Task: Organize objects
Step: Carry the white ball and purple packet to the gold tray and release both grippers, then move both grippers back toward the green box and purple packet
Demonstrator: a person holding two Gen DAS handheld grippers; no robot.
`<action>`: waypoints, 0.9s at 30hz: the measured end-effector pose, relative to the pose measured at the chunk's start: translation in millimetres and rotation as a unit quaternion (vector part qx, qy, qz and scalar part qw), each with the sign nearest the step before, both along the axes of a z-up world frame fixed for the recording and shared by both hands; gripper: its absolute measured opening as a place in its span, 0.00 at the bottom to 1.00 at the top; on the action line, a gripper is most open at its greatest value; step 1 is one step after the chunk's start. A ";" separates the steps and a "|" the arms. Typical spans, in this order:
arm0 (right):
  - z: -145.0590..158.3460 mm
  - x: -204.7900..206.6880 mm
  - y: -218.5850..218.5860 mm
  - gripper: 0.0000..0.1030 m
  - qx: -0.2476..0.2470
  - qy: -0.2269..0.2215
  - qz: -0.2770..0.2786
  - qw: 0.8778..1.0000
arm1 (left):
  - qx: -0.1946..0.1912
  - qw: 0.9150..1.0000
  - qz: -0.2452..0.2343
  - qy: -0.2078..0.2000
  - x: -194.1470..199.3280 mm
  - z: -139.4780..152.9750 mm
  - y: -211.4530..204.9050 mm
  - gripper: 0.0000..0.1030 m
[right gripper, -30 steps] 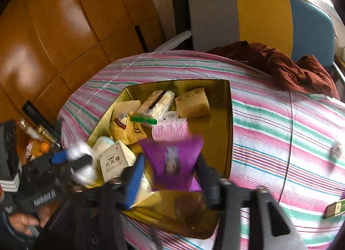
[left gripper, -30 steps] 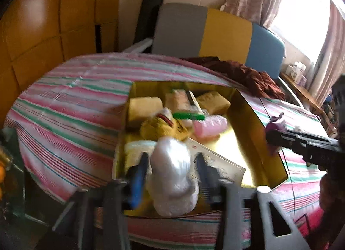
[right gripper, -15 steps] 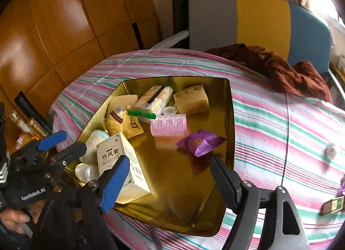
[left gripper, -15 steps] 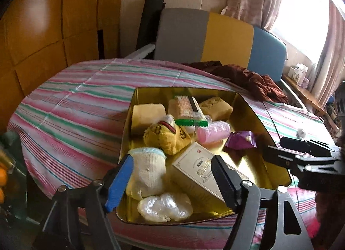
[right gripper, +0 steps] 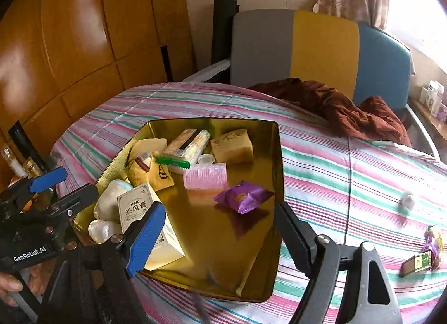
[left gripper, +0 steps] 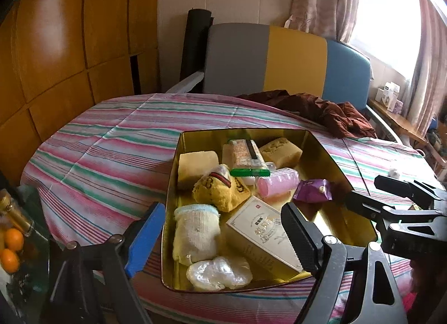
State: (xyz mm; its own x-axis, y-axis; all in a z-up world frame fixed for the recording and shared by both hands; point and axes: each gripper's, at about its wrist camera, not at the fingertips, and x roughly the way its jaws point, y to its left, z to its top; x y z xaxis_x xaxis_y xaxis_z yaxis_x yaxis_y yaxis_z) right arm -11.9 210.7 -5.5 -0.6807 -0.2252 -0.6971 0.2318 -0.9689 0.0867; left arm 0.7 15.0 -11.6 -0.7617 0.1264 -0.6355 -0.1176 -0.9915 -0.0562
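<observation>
We see a gold tin tray point(left gripper: 332, 156) on the striped cloth, holding a purple packet point(right gripper: 243, 195) lying flat, a pink roller point(right gripper: 204, 175) on its side, a white box point(left gripper: 262, 230), a crumpled clear bag point(left gripper: 218, 272) at the near wall

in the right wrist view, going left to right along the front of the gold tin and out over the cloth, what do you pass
white medicine box → pink hair roller → purple packet → tin's right wall → small white ball on the striped tablecloth → small green box near the right edge
</observation>
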 end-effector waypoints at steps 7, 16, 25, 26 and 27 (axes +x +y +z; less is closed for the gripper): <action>-2.4 0.8 10.1 0.80 -0.003 -0.008 -0.017 1.000 | -0.010 1.000 -0.010 0.007 3.7 5.0 6.8 0.83; 3.5 2.0 34.0 0.80 0.007 -0.003 -0.047 0.999 | -0.023 0.999 -0.030 0.014 5.3 11.2 21.1 0.83; 14.3 -1.5 81.7 0.80 0.013 0.007 -0.098 0.995 | -0.032 0.997 -0.069 0.021 3.2 18.2 49.0 0.83; 15.8 -2.0 89.7 0.80 0.013 0.008 -0.107 0.994 | -0.033 0.997 -0.073 0.021 3.4 18.3 52.6 0.83; 17.1 -2.2 96.4 0.80 0.013 0.008 -0.115 0.993 | -0.035 0.996 -0.079 0.021 3.1 18.4 56.8 0.83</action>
